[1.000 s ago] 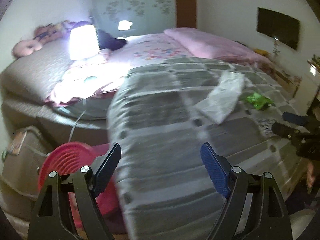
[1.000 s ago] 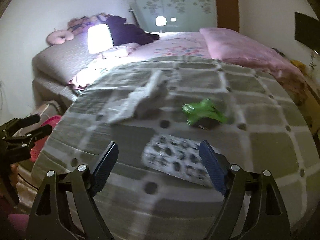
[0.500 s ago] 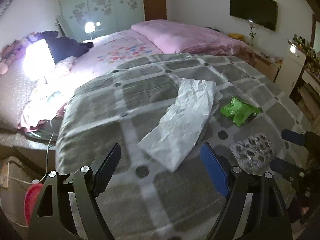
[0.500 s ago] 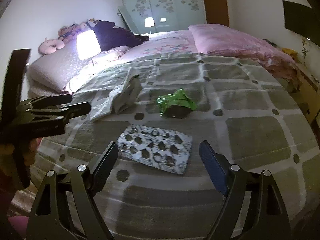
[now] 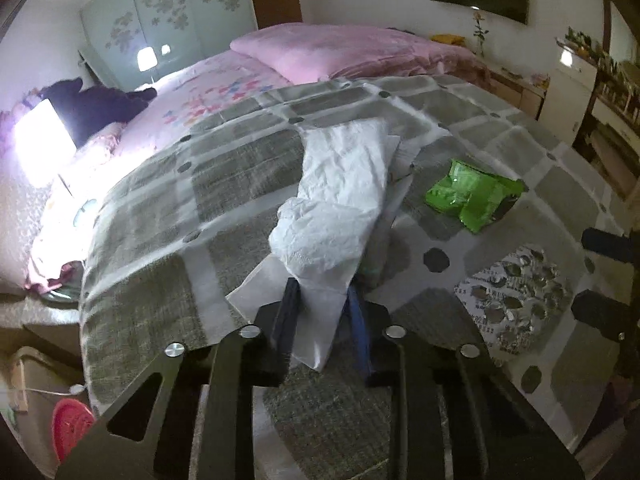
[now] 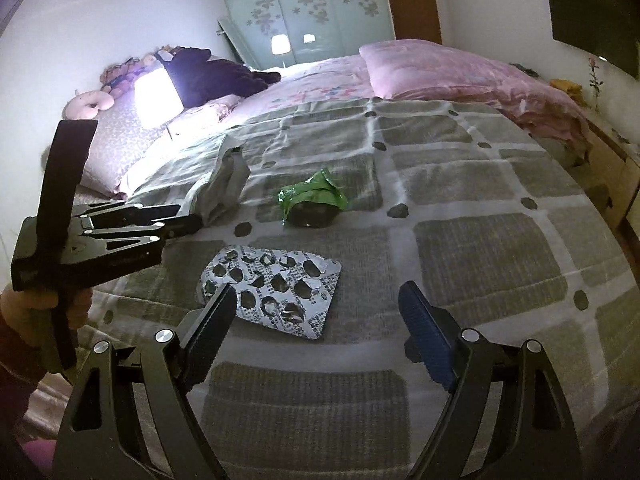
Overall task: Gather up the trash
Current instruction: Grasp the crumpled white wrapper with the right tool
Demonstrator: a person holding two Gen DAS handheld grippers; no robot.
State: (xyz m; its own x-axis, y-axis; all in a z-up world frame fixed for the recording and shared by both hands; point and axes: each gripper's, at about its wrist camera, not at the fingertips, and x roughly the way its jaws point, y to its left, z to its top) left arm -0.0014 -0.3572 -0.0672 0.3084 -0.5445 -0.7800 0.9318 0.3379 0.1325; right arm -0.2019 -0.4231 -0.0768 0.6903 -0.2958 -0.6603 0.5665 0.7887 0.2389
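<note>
Trash on the bed (image 5: 240, 168).
Left gripper (image 5: 320, 312) has just closed on white paper (image 5: 340, 200); right gripper (image 6: 316, 316) wide above blister pack (image 6: 276, 284).

Bed (image 6: 460, 248): paper (image 5: 344, 184), wrapper (image 6: 312, 196), blister pack (image 6: 276, 288)

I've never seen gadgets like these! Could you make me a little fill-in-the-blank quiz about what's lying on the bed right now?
1. The left gripper has just been closing and now pinches the white ____.
2. The crumpled snack wrapper is ____ in colour.
3. The right gripper, hovering over the empty pill blister pack, is ____.

Missing words: paper; green; open
</note>
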